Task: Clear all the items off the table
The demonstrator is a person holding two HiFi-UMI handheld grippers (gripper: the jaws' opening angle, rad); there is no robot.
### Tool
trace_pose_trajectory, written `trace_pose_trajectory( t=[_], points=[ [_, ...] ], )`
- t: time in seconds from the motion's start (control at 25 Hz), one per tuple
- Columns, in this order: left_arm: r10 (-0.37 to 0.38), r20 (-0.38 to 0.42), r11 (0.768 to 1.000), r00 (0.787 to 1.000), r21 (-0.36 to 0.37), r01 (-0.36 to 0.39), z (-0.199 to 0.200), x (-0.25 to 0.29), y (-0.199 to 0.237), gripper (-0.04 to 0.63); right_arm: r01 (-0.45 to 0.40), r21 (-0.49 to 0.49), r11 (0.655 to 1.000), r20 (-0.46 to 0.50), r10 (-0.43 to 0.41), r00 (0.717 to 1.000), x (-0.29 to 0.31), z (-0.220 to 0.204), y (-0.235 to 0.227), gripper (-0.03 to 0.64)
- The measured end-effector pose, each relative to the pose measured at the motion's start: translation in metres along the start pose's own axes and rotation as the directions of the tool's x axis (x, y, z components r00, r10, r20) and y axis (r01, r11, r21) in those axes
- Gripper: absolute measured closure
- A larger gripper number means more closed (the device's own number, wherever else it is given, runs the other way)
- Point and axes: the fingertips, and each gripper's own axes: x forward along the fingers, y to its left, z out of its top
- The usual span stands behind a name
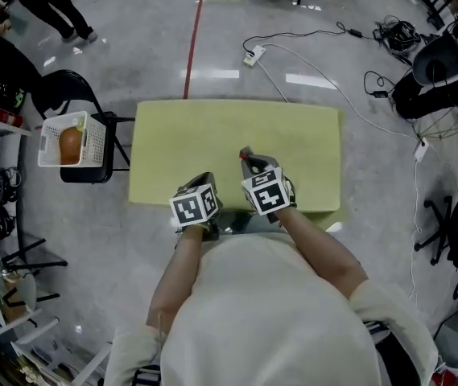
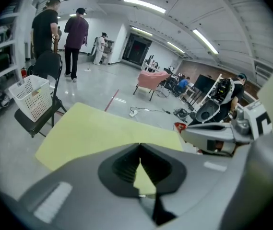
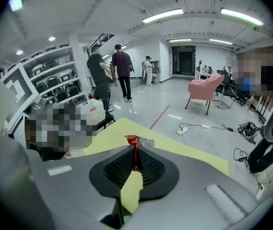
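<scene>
My right gripper (image 1: pixel 249 161) is shut on a small red wrapper (image 1: pixel 245 153) with a clear end, held over the near part of the yellow-green table (image 1: pixel 212 135). In the right gripper view the red wrapper (image 3: pixel 132 140) sticks up from between the closed jaws of the right gripper (image 3: pixel 135 152). My left gripper (image 1: pixel 204 178) hovers beside it at the table's front edge. Its jaws meet with nothing between them in the left gripper view (image 2: pixel 139 150). There the right gripper (image 2: pixel 208 133) and the wrapper (image 2: pixel 180 126) show at the right.
A white basket (image 1: pixel 92 143) with a brown-orange item (image 1: pixel 70 145) inside sits on a black chair (image 1: pixel 84 95) left of the table. Cables and a power strip (image 1: pixel 253 55) lie on the floor beyond. People stand at the far left. A pink chair (image 3: pixel 204 91) stands farther off.
</scene>
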Motion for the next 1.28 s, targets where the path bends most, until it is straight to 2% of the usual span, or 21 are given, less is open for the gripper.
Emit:
trace_pose_trajectory(
  t=[0.28,0.6,0.72,1.0,1.28],
  points=[
    [0.044,0.022,0.998,0.999,-0.053,-0.043,-0.001,-0.020,0.036,0.586,-0.056,-0.049,0.997,0.009,0.056,0.998,0.010,0.018,0.038,0.603],
    [0.053,0.058,0.994,0.997,-0.099,-0.047,-0.004,-0.041,0.087,0.586,-0.084,-0.119,0.989,0.039,0.089,0.995,0.027,0.044,0.093,0.603],
    [0.059,0.069,0.993,0.996,-0.103,-0.052,-0.003,-0.054,0.109,0.586,-0.094,-0.110,0.989,0.030,0.098,0.995,0.038,0.051,0.117,0.603],
    [0.085,0.081,0.990,0.993,-0.118,-0.076,0.005,-0.091,0.180,0.586,-0.124,-0.110,0.986,0.023,0.127,0.992,0.063,0.079,0.186,0.603],
    [0.143,0.101,0.975,0.985,-0.186,-0.122,0.014,-0.130,0.264,0.586,-0.163,-0.144,0.976,0.007,0.166,0.986,0.091,0.107,0.261,0.603]
  ],
)
